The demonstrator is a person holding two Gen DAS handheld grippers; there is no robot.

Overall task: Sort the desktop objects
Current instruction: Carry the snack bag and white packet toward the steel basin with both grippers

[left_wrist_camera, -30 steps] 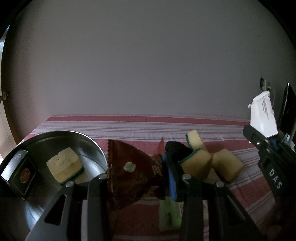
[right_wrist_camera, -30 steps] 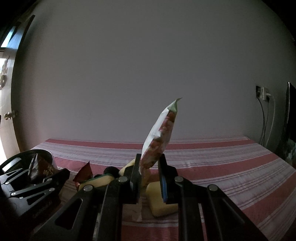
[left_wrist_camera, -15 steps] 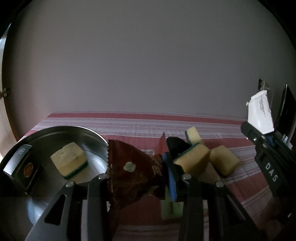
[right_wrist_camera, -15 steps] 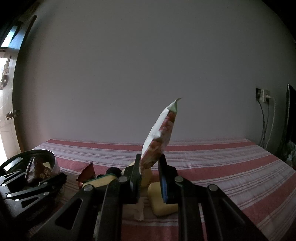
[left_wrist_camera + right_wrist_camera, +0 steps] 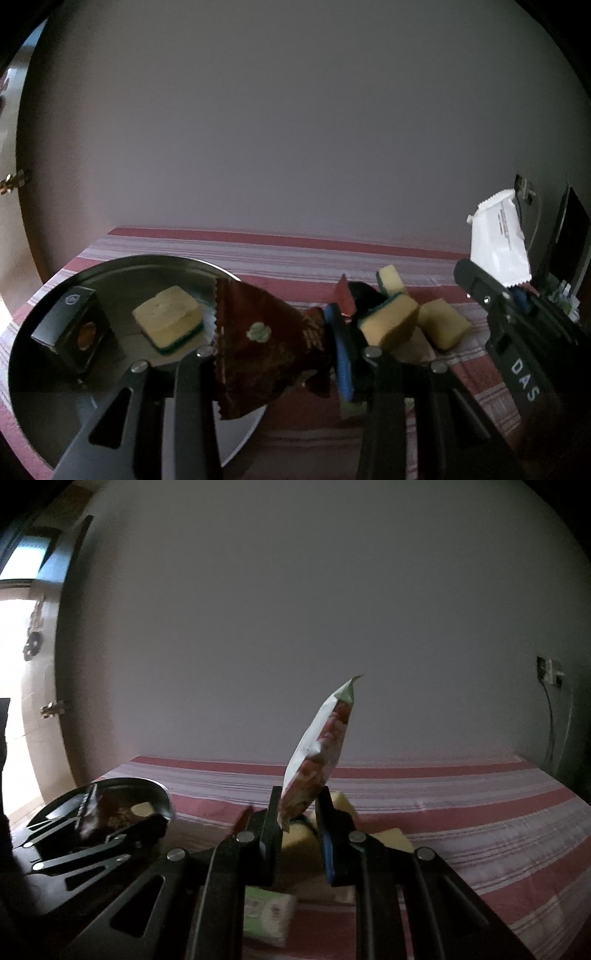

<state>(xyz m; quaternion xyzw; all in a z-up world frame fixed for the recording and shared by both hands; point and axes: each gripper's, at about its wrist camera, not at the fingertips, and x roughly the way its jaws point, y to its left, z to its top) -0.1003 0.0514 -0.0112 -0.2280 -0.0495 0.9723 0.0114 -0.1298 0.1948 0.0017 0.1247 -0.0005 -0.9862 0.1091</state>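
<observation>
My left gripper [image 5: 275,350] is shut on a dark red snack packet [image 5: 266,343] and holds it over the right edge of a steel bowl [image 5: 44,406]. The bowl holds a yellow-green sponge [image 5: 168,319] and a small black box [image 5: 72,332]. My right gripper [image 5: 297,812] is shut on a white and red snack packet [image 5: 319,746] that sticks up above the table; it also shows in the left wrist view [image 5: 498,240]. Several yellow sponges [image 5: 391,321] lie in a pile on the striped cloth between the grippers.
A green and white packet [image 5: 267,910] lies on the red striped tablecloth [image 5: 461,812] under my right gripper. A plain wall stands behind the table. A wall socket with a cable [image 5: 550,672] is at the far right. A door [image 5: 40,709] is at the left.
My left gripper has moved left with the dark red packet, from beside the bowl to over its right edge. My right gripper has risen slightly with its packet.
</observation>
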